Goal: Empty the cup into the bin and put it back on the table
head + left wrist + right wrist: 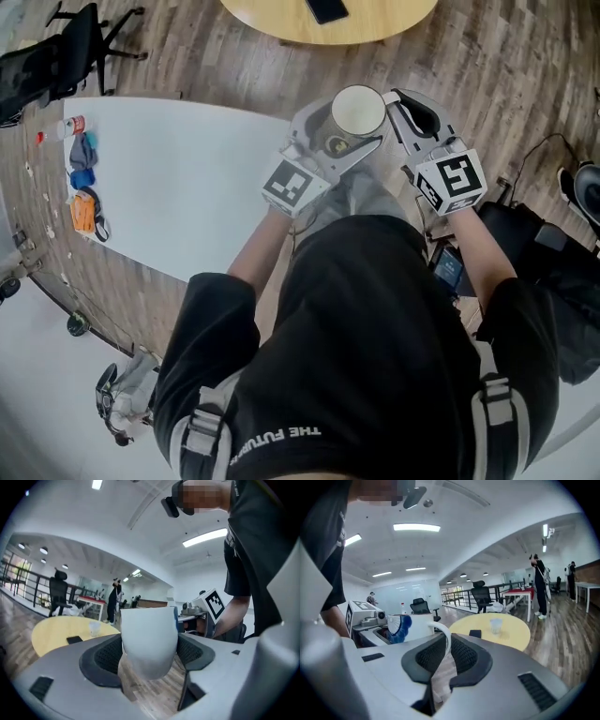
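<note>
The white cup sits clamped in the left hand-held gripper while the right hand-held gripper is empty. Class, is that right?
No: the right hand-held gripper grips the cup's handle, as the right gripper view shows. The rest stands.

The place is an open-plan office, with swivel chairs (480, 592), a round yellow counter (497, 629), ceiling strip lights (416, 527) and a wood-plank floor (506, 75).

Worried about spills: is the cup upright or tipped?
Upright: the cup turns its round mouth up toward the head view; its rim sits level in the left gripper view.
</note>
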The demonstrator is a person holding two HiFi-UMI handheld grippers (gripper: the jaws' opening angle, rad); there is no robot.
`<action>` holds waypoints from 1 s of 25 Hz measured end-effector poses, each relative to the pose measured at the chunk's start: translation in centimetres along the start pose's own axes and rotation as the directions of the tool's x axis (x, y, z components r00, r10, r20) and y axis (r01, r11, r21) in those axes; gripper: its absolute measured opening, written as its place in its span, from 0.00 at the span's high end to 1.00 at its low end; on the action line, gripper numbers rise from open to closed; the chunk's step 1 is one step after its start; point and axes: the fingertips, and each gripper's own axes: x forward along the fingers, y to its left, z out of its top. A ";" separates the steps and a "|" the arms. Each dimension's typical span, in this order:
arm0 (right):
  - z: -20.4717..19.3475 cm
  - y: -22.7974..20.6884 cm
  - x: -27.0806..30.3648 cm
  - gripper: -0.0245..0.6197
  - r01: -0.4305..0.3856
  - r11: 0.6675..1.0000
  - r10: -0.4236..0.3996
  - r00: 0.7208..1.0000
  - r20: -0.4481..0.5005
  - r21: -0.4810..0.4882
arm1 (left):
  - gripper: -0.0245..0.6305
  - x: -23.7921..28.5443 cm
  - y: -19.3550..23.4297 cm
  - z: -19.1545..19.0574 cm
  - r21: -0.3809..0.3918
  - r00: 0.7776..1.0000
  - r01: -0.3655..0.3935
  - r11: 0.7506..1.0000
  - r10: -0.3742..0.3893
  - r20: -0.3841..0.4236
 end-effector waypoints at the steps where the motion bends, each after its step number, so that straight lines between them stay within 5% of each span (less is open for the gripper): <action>1: 1.3 0.8 0.1 0.89 -0.023 0.999 0.023 0.999 0.026 -0.028 | 0.42 -0.8 0.0 1.4 0.026 0.999 -0.030 0.999 0.029 0.026; 5: 4.8 6.0 1.3 0.89 -0.137 0.984 0.146 0.987 0.073 -0.115 | 0.42 -6.1 0.0 4.2 0.086 0.981 -0.180 0.980 0.172 0.090; 7: 5.8 10.5 2.8 0.89 -0.240 0.958 0.255 0.964 0.080 -0.158 | 0.42 -10.5 0.3 4.7 0.075 0.952 -0.293 0.953 0.283 0.119; 8: 6.4 13.4 4.1 0.89 -0.317 0.929 0.336 0.939 0.078 -0.191 | 0.42 -13.3 0.9 4.7 0.064 0.922 -0.374 0.925 0.364 0.131; 11: 7.4 23.7 8.1 0.89 -0.546 0.790 0.578 0.815 0.039 -0.279 | 0.42 -23.1 2.3 4.0 0.053 0.788 -0.610 0.791 0.598 0.144; 15: 6.1 36.6 9.1 0.89 -0.694 0.658 0.720 0.694 -0.027 -0.292 | 0.42 -35.2 0.3 2.5 0.035 0.662 -0.746 0.665 0.734 0.153; 19: 5.3 47.1 8.5 0.89 -0.807 0.504 0.832 0.550 -0.079 -0.307 | 0.42 -44.4 -2.6 1.3 0.015 0.499 -0.864 0.504 0.852 0.154; 21: 4.9 50.0 8.6 0.89 -0.821 0.462 0.848 0.520 -0.104 -0.336 | 0.42 -47.1 -3.1 0.6 0.022 0.460 -0.886 0.463 0.875 0.153; 25: 3.2 53.0 9.2 0.89 -0.835 0.423 0.852 0.499 -0.160 -0.351 | 0.42 -49.6 -3.2 -1.4 0.002 0.437 -0.898 0.440 0.891 0.126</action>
